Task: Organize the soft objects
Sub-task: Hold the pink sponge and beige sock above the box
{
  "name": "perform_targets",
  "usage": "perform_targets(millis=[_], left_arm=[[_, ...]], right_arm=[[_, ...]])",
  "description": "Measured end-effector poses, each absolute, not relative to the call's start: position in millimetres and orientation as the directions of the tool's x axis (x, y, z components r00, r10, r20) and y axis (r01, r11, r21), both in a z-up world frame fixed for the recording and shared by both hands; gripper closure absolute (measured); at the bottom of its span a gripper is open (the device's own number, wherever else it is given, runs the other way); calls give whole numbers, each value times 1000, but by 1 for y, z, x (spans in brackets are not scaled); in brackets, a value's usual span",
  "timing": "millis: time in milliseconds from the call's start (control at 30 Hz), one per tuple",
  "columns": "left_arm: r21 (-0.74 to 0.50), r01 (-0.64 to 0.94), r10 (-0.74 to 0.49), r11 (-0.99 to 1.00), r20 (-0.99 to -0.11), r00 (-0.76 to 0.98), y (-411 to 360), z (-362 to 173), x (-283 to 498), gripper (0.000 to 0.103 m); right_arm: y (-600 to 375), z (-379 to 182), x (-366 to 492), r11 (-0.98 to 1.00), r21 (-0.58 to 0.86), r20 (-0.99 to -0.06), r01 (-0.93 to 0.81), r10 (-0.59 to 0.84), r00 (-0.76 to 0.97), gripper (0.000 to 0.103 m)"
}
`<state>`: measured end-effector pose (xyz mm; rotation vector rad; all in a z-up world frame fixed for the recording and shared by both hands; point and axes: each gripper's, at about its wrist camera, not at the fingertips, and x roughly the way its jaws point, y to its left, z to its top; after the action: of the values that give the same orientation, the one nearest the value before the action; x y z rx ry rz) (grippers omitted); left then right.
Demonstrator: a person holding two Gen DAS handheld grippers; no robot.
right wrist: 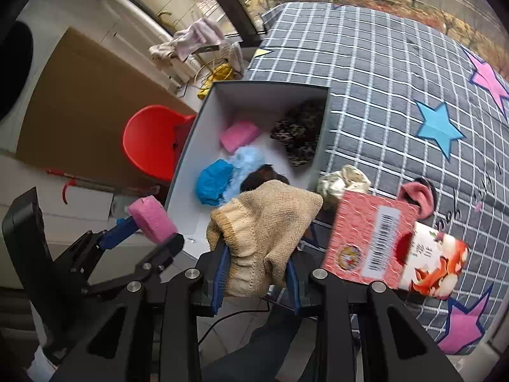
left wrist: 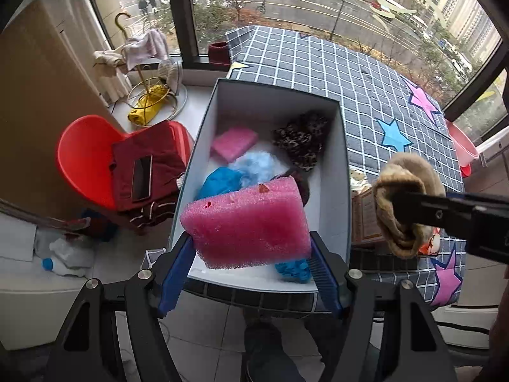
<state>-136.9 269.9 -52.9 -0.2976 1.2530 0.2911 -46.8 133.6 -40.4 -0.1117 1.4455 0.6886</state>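
Note:
My left gripper [left wrist: 251, 243] is shut on a big pink sponge [left wrist: 248, 222], which hangs over the near end of the white open box [left wrist: 345, 172]. In the right wrist view the same sponge [right wrist: 151, 219] shows left of the box wall [right wrist: 187, 146]. My right gripper [right wrist: 259, 254] is shut on a tan knitted sock [right wrist: 270, 210], just right of the box's near corner; it also shows in the left wrist view [left wrist: 410, 175]. Inside the box lie a small pink sponge [left wrist: 233, 141], a leopard-print cloth [left wrist: 302, 143], light blue fluff [left wrist: 257, 165] and a blue bundle [left wrist: 219, 181].
A red printed carton [right wrist: 372, 238], a cream scrunchie [right wrist: 343, 181] and a pink sock [right wrist: 420, 197] lie on the checked star cloth [right wrist: 381, 79] right of the box. A red chair [left wrist: 82, 159] with a dark red cloth and a phone stands to the left.

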Motion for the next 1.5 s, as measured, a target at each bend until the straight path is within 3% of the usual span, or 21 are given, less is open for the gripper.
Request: perform_targets(millis=[1500], left_arm=[[-70,-390,43,918,-961,273,270,-69,-148,30]], right_arm=[[155,-40,-53,790,289,-948,-540,316,-45,70]])
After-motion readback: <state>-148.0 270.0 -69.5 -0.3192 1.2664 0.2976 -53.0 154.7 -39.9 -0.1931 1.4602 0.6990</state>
